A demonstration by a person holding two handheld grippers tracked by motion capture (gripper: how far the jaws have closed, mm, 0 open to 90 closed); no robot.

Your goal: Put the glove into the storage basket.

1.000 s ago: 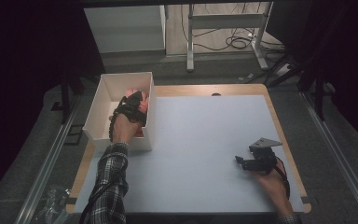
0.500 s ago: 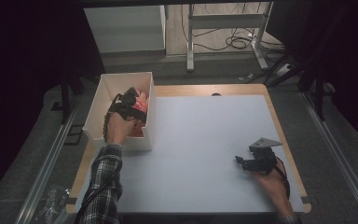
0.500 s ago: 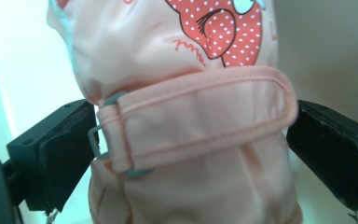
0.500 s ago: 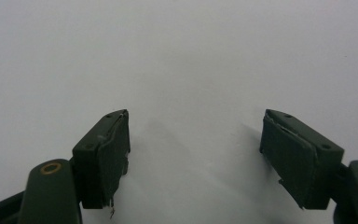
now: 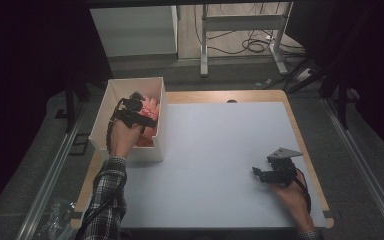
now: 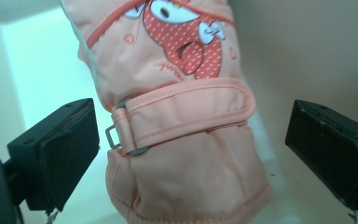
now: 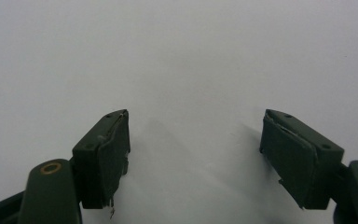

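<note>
A white table (image 5: 220, 150) carries a white box (image 5: 161, 112) at its left edge. Inside the box lies a pink glove (image 6: 182, 116), directly ahead of the left gripper (image 6: 191, 140), between jaws that have just been spreading and clear of both pads. The right gripper (image 7: 193, 154) rests well apart, jaws wide over bare table.
</note>
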